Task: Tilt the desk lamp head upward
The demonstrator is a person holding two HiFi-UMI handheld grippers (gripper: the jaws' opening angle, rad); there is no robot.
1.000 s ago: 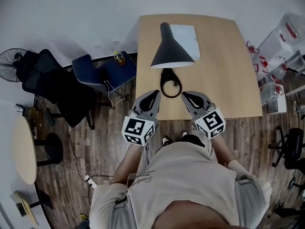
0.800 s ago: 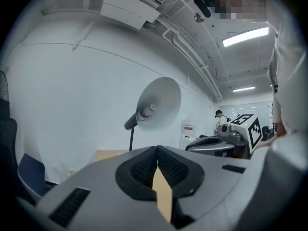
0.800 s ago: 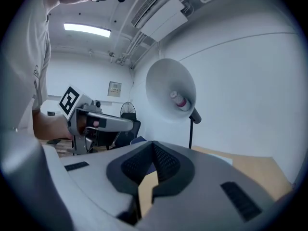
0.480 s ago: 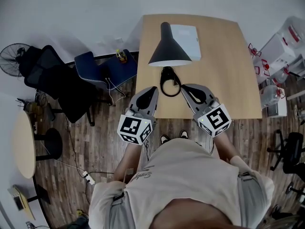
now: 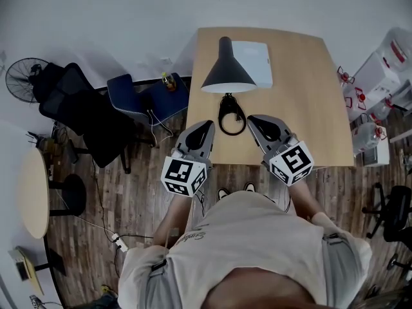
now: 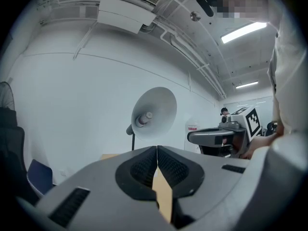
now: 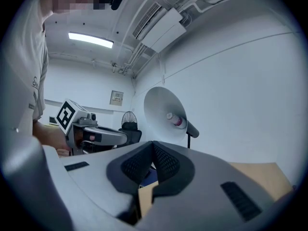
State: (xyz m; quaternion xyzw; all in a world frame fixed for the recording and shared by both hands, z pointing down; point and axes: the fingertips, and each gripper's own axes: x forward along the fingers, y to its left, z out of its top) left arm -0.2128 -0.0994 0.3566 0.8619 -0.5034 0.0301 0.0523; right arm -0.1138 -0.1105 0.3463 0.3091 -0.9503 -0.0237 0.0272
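A desk lamp stands on the wooden table (image 5: 302,102), with a dark cone-shaped head (image 5: 228,73) above a black ring base (image 5: 232,114). From below, the head's pale inside and bulb face both gripper views: lamp head (image 6: 152,109), lamp head (image 7: 165,114). My left gripper (image 5: 207,125) is at the table's near edge, left of the base, jaws closed together on nothing. My right gripper (image 5: 253,119) is just right of the base, also shut and empty. Neither touches the lamp. Each gripper shows in the other's view: the right gripper (image 6: 219,137), the left gripper (image 7: 96,134).
A white flat box (image 5: 252,60) lies on the table behind the lamp. A blue chair (image 5: 145,98) and a black office chair (image 5: 80,118) stand left of the table, with a fan (image 5: 22,79) beyond. Plastic containers (image 5: 380,63) are at the right, a round table (image 5: 32,195) at the far left.
Both grippers stay shut near the table's front edge, beside the lamp base. The head view has shifted slightly. The lamp has not visibly moved.
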